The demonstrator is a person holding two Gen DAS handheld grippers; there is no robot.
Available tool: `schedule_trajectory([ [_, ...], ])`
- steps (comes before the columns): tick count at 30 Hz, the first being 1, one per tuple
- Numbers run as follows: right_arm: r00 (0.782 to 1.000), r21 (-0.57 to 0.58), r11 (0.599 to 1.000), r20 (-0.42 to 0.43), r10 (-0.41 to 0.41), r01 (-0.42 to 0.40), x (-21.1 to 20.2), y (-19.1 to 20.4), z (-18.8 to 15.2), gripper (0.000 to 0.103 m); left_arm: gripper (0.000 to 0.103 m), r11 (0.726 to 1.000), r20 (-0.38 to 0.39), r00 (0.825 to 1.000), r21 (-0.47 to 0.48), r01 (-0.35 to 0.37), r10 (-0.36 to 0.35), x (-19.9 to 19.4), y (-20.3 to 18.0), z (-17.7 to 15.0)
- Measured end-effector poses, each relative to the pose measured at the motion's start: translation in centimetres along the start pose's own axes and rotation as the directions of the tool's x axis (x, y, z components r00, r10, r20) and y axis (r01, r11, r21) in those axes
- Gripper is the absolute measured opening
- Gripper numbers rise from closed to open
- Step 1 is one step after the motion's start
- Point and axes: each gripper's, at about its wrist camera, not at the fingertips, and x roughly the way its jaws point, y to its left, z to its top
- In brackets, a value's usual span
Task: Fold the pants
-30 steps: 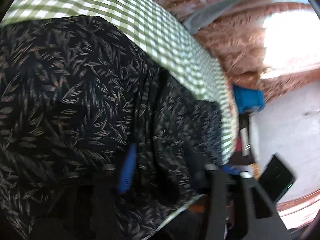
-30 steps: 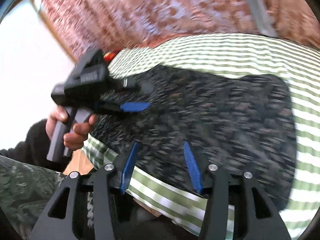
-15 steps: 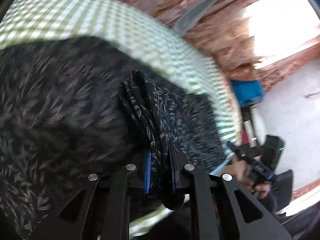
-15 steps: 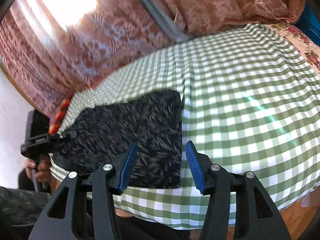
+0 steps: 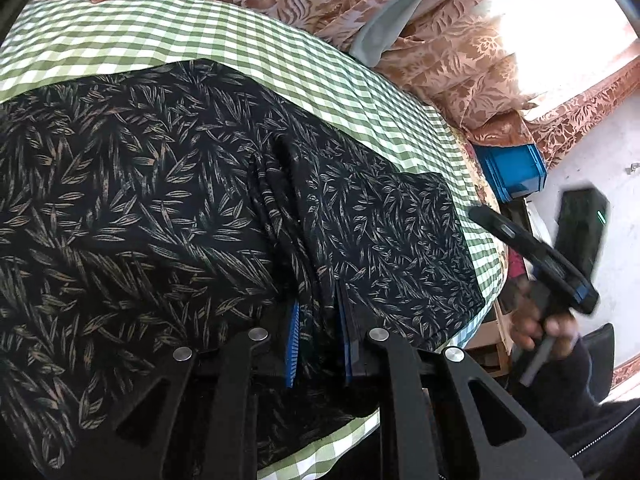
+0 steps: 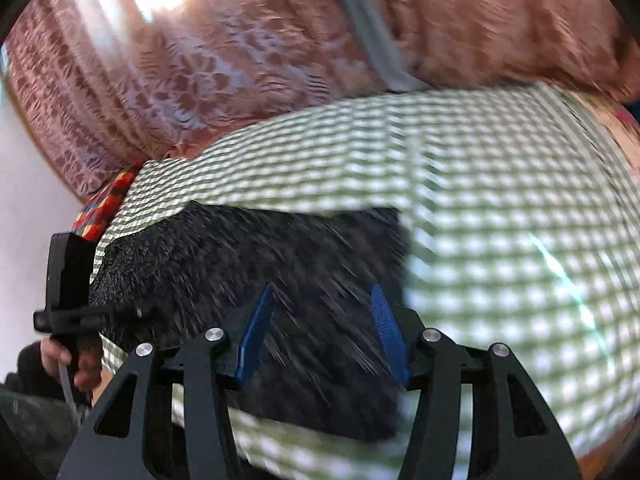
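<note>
Dark pants (image 5: 140,200) with a pale leaf print lie spread on a green checked bed cover (image 5: 240,40). My left gripper (image 5: 318,340) is shut on a bunched ridge of the pants fabric near the bed's near edge, its blue pads (image 5: 293,344) pressing the fold. In the right wrist view the pants (image 6: 248,264) appear blurred, and my right gripper (image 6: 322,336) hovers over their right end with jaws opening and nothing pinched between them. The right gripper (image 5: 536,256) also shows at the right of the left wrist view, held by a hand (image 5: 544,332).
Patterned orange curtains (image 5: 440,40) hang behind the bed, with a bright window beyond. A blue crate (image 5: 512,172) sits past the bed's right end. The checked cover (image 6: 500,220) stretches bare to the right of the pants. A colourful cloth (image 6: 108,204) lies at the bed's far left corner.
My left gripper closed on a raised fold of the pants and stays there. The right gripper swung right, then back over the pants' right end, its jaws widening.
</note>
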Motion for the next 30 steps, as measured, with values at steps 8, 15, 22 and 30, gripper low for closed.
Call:
schedule_trajectory([
  [8, 0.983, 0.102, 0.983, -0.127, -0.136, 0.149, 9.3, -2.5, 1.2, 0.065, 0.018, 0.998, 0.003, 0.998, 0.037, -0.055, 0.055, 0.2, 0.3, -1.1],
  [15, 0.98, 0.018, 0.981, -0.059, -0.191, 0.192, 7.7, -0.3, 1.7, 0.068, 0.044, 0.996, 0.087, 0.992, 0.0, -0.091, 0.091, -4.2, 2.0, -2.0],
  [22, 0.998, -0.19, 0.98, -0.036, 0.059, -0.065, 8.6, 9.2, 2.4, 0.067, 0.047, 0.967, 0.194, 0.95, -0.122, -0.224, 0.245, -9.9, 5.1, -3.3],
  [30, 0.99, -0.378, 0.925, -0.14, -0.008, -0.046, 15.7, 16.8, -1.4, 0.082, 0.05, 0.889, 0.243, 0.865, -0.253, -0.381, 0.439, -14.6, 8.0, -4.8],
])
